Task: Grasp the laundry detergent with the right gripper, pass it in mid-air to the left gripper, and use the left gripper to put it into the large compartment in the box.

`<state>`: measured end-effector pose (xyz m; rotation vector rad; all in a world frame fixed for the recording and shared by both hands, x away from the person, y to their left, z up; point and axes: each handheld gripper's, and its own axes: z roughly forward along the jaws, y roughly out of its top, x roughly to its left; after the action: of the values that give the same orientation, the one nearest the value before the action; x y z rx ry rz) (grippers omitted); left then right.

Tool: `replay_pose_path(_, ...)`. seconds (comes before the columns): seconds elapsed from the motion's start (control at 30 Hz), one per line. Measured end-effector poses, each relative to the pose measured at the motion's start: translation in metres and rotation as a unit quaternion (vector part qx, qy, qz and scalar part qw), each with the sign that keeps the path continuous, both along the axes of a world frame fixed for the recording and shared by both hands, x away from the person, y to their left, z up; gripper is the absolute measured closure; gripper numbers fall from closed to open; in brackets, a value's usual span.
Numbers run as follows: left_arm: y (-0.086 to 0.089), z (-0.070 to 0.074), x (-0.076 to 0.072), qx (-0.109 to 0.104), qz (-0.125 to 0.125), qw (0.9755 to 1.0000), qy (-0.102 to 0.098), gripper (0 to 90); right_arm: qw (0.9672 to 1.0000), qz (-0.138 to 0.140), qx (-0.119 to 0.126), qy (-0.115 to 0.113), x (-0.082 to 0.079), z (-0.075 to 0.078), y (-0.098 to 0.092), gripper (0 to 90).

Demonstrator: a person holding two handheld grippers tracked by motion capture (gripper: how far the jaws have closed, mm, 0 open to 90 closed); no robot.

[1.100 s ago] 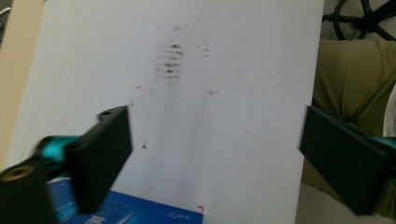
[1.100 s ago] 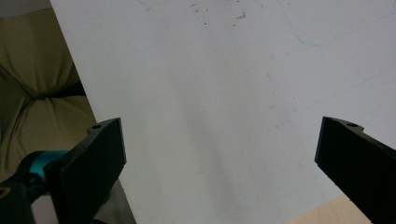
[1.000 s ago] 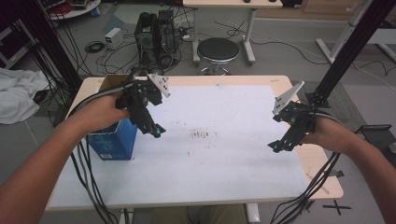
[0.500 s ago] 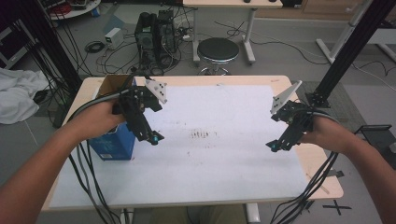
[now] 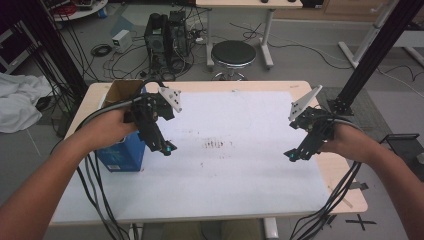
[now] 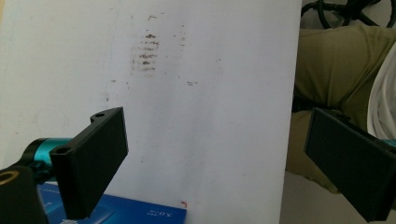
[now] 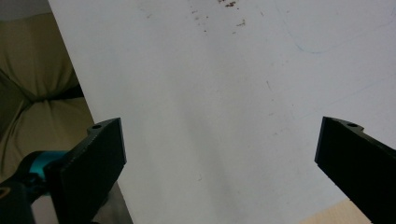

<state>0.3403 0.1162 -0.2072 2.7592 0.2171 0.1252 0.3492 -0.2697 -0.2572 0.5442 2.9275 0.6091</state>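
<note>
Left gripper view: blue box (image 6: 116, 212) apparently below spread jaws.

White sheet (image 5: 240, 175) showing brown smudges (image 5: 216, 144) mid-table; blue box (image 5: 122, 155) w/ brown flaps sitting at table's left edge; grippers' jaws showing black.

We see a wooden table (image 5: 345, 185) covered by a stained white sheet (image 5: 240, 170), with a blue box (image 5: 122, 155) at its left edge.

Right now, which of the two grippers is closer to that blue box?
Left. The left gripper hangs just beside the blue box at the table's left edge, jaws open. The right gripper is far across the white sheet, near the right edge.
</note>
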Motion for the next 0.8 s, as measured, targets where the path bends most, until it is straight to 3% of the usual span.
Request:
replay_pose_path(0.67, 0.0034, -0.0004, 0.0011, 0.007, 0.005, 1.0, -0.001, 6.2, 1.0, 0.004, -0.003, 0.001, -0.0008, -0.0003, 0.0043, 0.9)
replay_pose_path(0.77, 0.0035, -0.0021, 0.0, -0.006, 0.016, 0.9998, -0.001, 6.2, 1.0, 0.008, -0.003, -0.003, -0.0007, -0.0003, 0.0046, 0.9)
replay_pose_path(0.8, 0.0041, -0.0011, 0.0012, 0.001, 0.009, 1.0, -0.001, 6.2, 1.0, 0.006, -0.003, -0.003, -0.0011, -0.0002, 0.0049, 0.9)
